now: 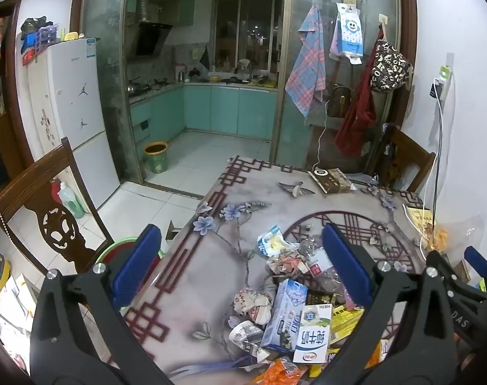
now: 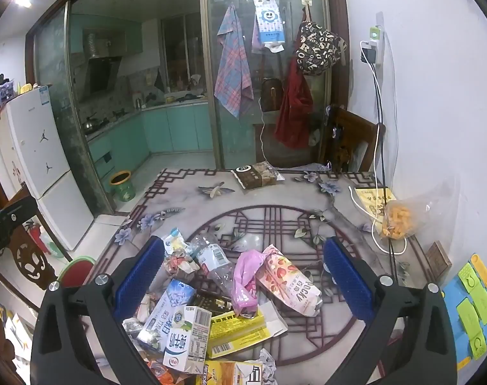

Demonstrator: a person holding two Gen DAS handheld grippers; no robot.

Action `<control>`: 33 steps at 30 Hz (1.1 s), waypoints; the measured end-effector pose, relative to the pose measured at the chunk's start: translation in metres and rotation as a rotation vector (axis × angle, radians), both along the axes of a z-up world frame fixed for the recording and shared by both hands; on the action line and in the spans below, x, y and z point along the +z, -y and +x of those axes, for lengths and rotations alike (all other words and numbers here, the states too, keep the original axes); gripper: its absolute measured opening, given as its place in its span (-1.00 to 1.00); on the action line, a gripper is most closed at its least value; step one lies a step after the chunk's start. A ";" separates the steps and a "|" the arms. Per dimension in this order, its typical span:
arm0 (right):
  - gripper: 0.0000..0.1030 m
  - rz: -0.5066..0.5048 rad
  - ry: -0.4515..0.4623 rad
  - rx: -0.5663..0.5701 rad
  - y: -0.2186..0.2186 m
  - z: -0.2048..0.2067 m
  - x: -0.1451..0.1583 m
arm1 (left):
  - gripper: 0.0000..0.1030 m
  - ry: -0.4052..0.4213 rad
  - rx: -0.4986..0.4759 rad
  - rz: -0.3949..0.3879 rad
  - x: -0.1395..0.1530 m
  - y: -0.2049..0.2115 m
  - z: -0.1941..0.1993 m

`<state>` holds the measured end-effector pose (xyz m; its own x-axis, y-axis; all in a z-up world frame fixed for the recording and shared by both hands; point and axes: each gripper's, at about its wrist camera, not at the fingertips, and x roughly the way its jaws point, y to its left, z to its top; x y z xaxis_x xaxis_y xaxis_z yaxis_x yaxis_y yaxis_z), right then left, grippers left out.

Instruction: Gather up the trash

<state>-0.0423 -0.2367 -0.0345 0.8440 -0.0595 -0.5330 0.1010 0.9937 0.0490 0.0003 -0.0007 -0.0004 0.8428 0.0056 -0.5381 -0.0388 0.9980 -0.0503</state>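
A heap of trash lies on the patterned table (image 1: 192, 276) (image 2: 275, 199). In it are a white milk carton (image 1: 312, 333) (image 2: 187, 340), a blue-white box (image 1: 285, 316) (image 2: 166, 312), a crushed clear bottle (image 2: 213, 261), a pink plastic bag (image 2: 245, 280), a pink Pocky packet (image 2: 289, 280), a yellow wrapper (image 2: 240, 332) and crumpled paper (image 1: 253, 301). My left gripper (image 1: 240, 266) hangs open above the heap's left side, nothing between its blue pads. My right gripper (image 2: 243, 276) is open over the heap's middle, holding nothing; it also shows in the left wrist view as my right gripper (image 1: 451, 276).
A red-and-green bin (image 1: 121, 253) (image 2: 76, 268) stands on the floor by the table's left edge, beside a carved wooden chair (image 1: 51, 211). A brown snack packet (image 2: 256, 175), a clear bag of orange snacks (image 2: 400, 219), cables and a yellow book lie on the far and right parts of the table.
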 end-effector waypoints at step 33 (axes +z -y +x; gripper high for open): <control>0.87 0.007 -0.006 0.002 0.006 0.004 -0.004 | 0.92 0.004 0.000 0.012 -0.003 0.004 -0.001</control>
